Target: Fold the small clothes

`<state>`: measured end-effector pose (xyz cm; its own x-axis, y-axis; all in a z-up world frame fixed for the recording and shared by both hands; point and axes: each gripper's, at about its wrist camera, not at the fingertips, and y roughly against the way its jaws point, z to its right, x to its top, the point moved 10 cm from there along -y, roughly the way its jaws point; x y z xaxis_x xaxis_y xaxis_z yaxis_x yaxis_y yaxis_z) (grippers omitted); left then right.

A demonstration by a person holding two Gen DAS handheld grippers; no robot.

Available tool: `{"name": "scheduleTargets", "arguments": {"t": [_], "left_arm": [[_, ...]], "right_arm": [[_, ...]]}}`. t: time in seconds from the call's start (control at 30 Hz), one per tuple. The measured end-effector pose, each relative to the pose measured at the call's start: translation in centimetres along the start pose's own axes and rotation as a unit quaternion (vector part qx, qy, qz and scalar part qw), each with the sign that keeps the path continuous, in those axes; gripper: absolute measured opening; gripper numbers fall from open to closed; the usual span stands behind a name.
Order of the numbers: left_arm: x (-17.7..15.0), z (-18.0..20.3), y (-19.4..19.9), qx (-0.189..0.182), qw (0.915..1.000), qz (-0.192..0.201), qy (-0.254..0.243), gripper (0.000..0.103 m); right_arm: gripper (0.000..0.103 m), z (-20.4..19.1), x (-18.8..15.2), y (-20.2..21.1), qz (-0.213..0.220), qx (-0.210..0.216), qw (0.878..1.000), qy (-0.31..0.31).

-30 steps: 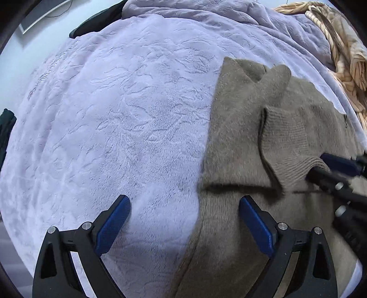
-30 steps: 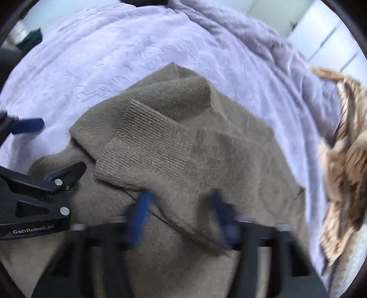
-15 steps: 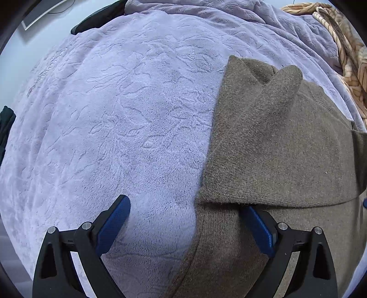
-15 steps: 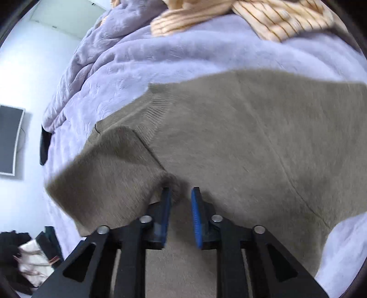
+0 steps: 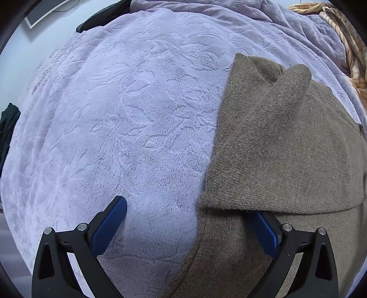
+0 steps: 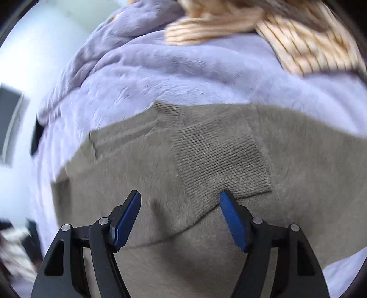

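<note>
An olive-brown knit sweater [image 5: 282, 146] lies on a lilac plush blanket [image 5: 128, 119], with its sleeve folded across the body. My left gripper [image 5: 183, 211] is open and low over the sweater's left edge; its right finger is partly under the folded sleeve's edge. In the right wrist view the sweater [image 6: 160, 174] fills the middle, with the ribbed cuff [image 6: 220, 160] lying flat on the body. My right gripper [image 6: 179, 204] is open and empty just above the sweater, its right fingertip at the cuff's edge.
A tan striped knit garment [image 6: 305, 34] lies bunched beyond the sweater; it also shows at the far right of the left wrist view [image 5: 348, 45]. Dark clothing [image 5: 103, 16] lies at the blanket's far edge. The blanket [image 6: 183, 75] surrounds the sweater.
My right gripper, shut on the sleeve half a second ago, has opened and let it go; the cuff now lies flat on the body. The left gripper has stayed put.
</note>
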<state>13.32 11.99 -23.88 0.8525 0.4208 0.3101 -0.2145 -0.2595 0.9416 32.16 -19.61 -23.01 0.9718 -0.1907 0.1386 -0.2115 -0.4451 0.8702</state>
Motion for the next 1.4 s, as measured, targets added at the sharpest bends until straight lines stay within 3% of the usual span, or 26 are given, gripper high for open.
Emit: {"name": "scheduleTargets", "arguments": {"t": [0.07,0.13,0.17,0.37,0.43,0.47,0.5,0.6,0.67,0.73,0.77,0.83,0.9,1.0,1.07,1.17,1.27,1.4], "left_arm": [[-0.1,-0.1,-0.3,0.003,1.0000,0.000,-0.001,0.102],[0.0,-0.1,-0.3,0.007,1.0000,-0.001,-0.001,0.102],[0.0,0.0,-0.4,0.008,1.0000,-0.001,0.000,0.102],[0.0,0.0,-0.3,0.011,0.9999,-0.001,0.002,0.102],[0.0,0.0,-0.3,0.012,0.9999,0.000,0.002,0.102],[0.0,0.0,-0.2,0.013,0.9999,0.000,0.002,0.102],[0.0,0.0,-0.2,0.014,0.9999,0.001,0.002,0.102],[-0.1,0.0,-0.2,0.015,0.9999,0.002,0.001,0.102],[-0.2,0.1,-0.2,0.016,0.9999,0.003,0.000,0.102],[-0.3,0.1,-0.2,0.015,0.9999,0.002,0.001,0.102],[-0.3,0.1,-0.2,0.013,0.9999,0.001,0.002,0.102],[-0.2,0.0,0.0,0.010,0.9999,0.000,0.004,0.102],[-0.2,-0.2,-0.1,0.007,1.0000,0.000,0.005,0.102],[-0.3,-0.6,-0.2,0.005,1.0000,0.001,0.004,0.102],[-0.3,-0.7,-0.3,0.004,1.0000,0.002,0.003,0.102],[-0.3,-0.8,-0.4,0.003,1.0000,0.001,0.002,0.102],[-0.1,-1.3,-0.2,0.001,1.0000,0.000,0.004,0.102],[0.3,-3.2,0.5,0.000,0.9994,-0.003,0.034,0.102]], "right_arm": [[0.063,1.0,0.3,-0.4,-0.006,0.029,0.998,-0.060],[0.030,1.6,0.5,-0.3,-0.012,0.044,0.995,-0.084],[0.007,1.6,0.7,-0.3,-0.018,0.054,0.995,-0.087],[0.008,1.8,0.6,1.9,-0.027,0.114,0.987,-0.106],[0.029,2.5,-0.4,1.6,-0.038,0.110,0.986,-0.119],[0.053,3.1,-0.8,1.4,-0.040,0.105,0.985,-0.128],[0.057,3.6,-1.1,1.2,-0.037,0.112,0.983,-0.138],[0.057,3.1,-0.4,0.1,-0.028,0.167,0.969,-0.177],[0.057,2.5,0.4,-0.9,-0.026,0.180,0.964,-0.192],[0.030,2.4,1.0,-1.7,-0.028,0.174,0.963,-0.205],[0.008,2.4,1.2,-1.8,-0.032,0.170,0.961,-0.215],[0.008,1.9,1.6,-0.9,-0.025,0.179,0.958,-0.222],[0.007,1.6,1.8,1.0,-0.007,0.172,0.968,-0.184],[0.008,3.6,0.7,2.4,0.002,0.107,0.986,-0.127],[0.008,5.9,-0.2,1.5,-0.013,0.064,0.991,-0.120],[0.009,7.4,-0.6,0.4,-0.024,0.091,0.985,-0.147],[0.020,7.0,-0.7,1.1,-0.026,0.087,0.987,-0.133],[0.060,6.2,-1.1,2.6,-0.031,0.086,0.990,-0.108]]}}
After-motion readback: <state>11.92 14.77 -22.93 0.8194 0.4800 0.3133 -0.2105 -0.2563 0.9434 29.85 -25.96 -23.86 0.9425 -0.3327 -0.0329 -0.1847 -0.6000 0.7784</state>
